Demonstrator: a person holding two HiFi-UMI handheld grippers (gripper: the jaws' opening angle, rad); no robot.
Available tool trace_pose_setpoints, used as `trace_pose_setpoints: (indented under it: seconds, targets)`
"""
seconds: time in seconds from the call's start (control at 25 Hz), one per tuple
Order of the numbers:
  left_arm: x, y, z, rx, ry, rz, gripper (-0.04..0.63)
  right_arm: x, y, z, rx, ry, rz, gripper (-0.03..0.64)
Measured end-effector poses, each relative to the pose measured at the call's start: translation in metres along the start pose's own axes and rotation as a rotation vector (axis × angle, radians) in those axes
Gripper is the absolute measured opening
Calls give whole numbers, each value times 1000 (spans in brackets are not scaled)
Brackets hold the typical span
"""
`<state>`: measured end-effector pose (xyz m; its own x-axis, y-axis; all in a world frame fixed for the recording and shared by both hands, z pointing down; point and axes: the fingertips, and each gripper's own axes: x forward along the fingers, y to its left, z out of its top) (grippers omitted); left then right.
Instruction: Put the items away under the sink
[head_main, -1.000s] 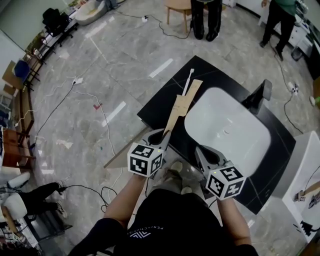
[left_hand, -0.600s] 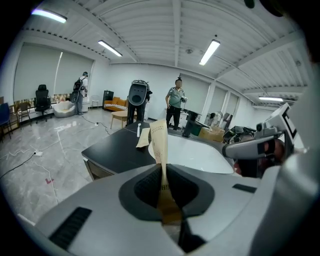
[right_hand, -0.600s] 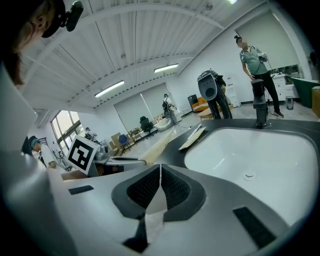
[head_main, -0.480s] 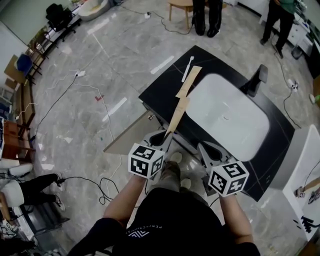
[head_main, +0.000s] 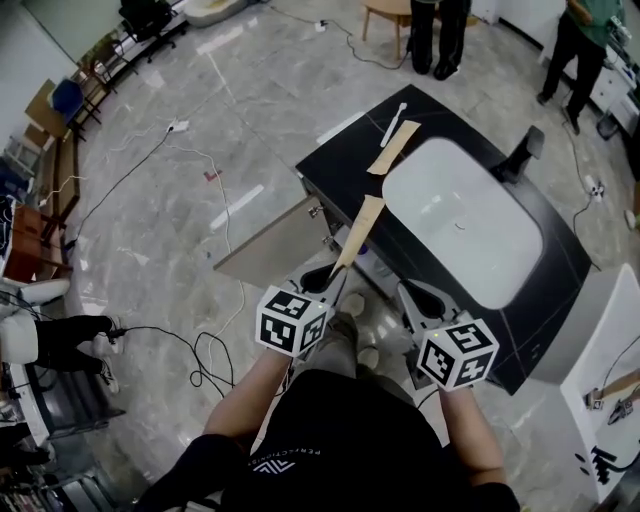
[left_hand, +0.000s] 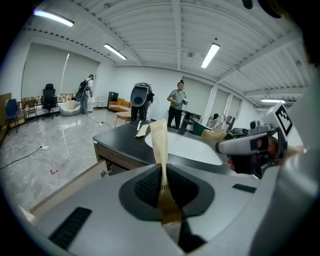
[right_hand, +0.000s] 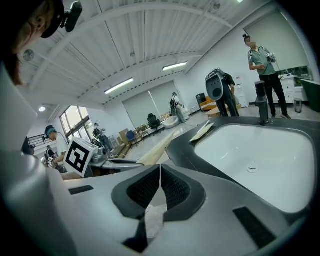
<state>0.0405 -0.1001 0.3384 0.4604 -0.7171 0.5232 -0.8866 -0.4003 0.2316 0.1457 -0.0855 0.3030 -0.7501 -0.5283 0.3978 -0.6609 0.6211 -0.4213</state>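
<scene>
My left gripper (head_main: 325, 283) is shut on the near end of a long brown paper packet (head_main: 358, 232), which slants up over the near corner of the black counter (head_main: 345, 165). In the left gripper view the packet (left_hand: 159, 142) stands between the pads (left_hand: 145, 186). A second brown packet (head_main: 393, 148) and a white utensil (head_main: 393, 122) lie on the counter left of the white sink basin (head_main: 460, 215). My right gripper (head_main: 415, 298) hovers at the counter's near edge, jaws shut and empty (right_hand: 160, 186). The cabinet door (head_main: 272, 243) under the sink stands open.
A black faucet (head_main: 522, 155) stands behind the basin. People stand beyond the counter (head_main: 435, 35) and at the far right (head_main: 578, 48). Cables (head_main: 205, 360) trail over the marble floor at the left. A white unit (head_main: 600, 370) stands at the right.
Both grippers have drawn back from the counter toward me. The held packet came away from the one lying on the counter, and more of the open cabinet door shows.
</scene>
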Motion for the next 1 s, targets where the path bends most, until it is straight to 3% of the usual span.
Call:
trace_pose_setpoints:
  seconds: [0.36,0.72,1.0]
  targets:
    - [-31,-8,-24,-28,1,33,32,-7,17,-5,-32,10,42,37]
    - [-48,7,-28,-13,-3,-17,32,7,31,-14,-15,31,19,37]
    - [-89,35,-59,7,42,-46,32,43,77,-27,-46,58,0,37]
